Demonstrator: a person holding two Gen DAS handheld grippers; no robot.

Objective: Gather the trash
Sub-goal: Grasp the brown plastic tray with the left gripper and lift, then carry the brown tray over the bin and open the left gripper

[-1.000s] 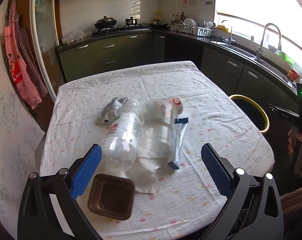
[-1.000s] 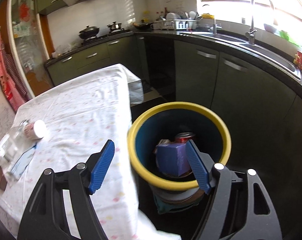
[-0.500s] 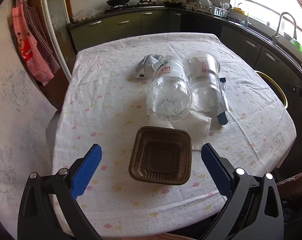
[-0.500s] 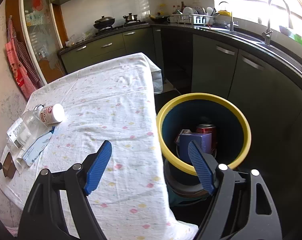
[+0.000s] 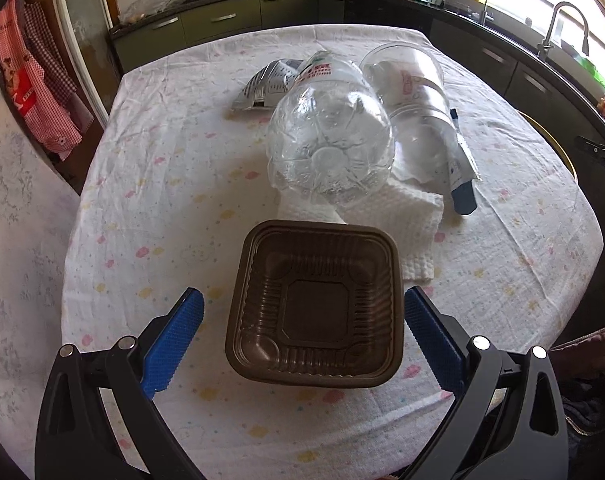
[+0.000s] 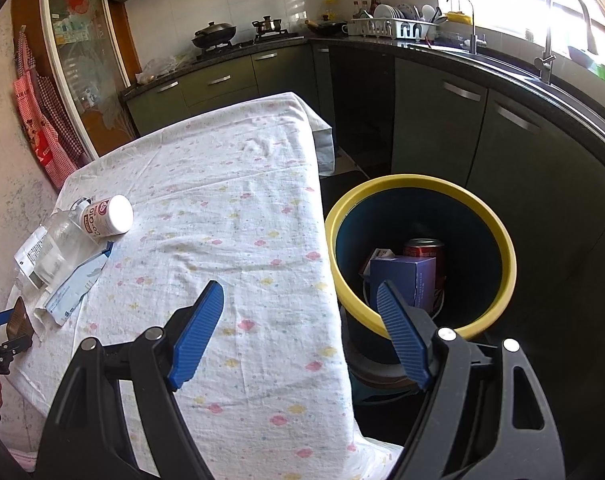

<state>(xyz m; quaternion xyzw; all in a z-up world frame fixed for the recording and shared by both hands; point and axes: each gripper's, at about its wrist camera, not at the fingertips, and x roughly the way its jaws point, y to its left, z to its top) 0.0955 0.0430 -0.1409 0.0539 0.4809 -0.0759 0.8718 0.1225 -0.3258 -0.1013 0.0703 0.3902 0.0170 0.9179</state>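
The table (image 6: 238, 200), under a flowered cloth, ran to its right edge just beside the yellow-rimmed bin (image 6: 502, 248), which held a blue box (image 6: 402, 276) and a red can (image 6: 424, 250). Most of the cloth's right half lay bare. Near the left end lay a clear bottle (image 5: 330, 144), a plastic cup (image 5: 410, 80), a white napkin (image 5: 402, 220), a foil wrapper (image 5: 266, 84) and a blue packet (image 5: 460, 168). The brown tray (image 5: 318, 304) sat near the front edge, between the fingers of the left claw (image 5: 302, 332), spread wide and touching nothing. The right claw (image 6: 300, 328), also released and empty, hung over the table's right edge.
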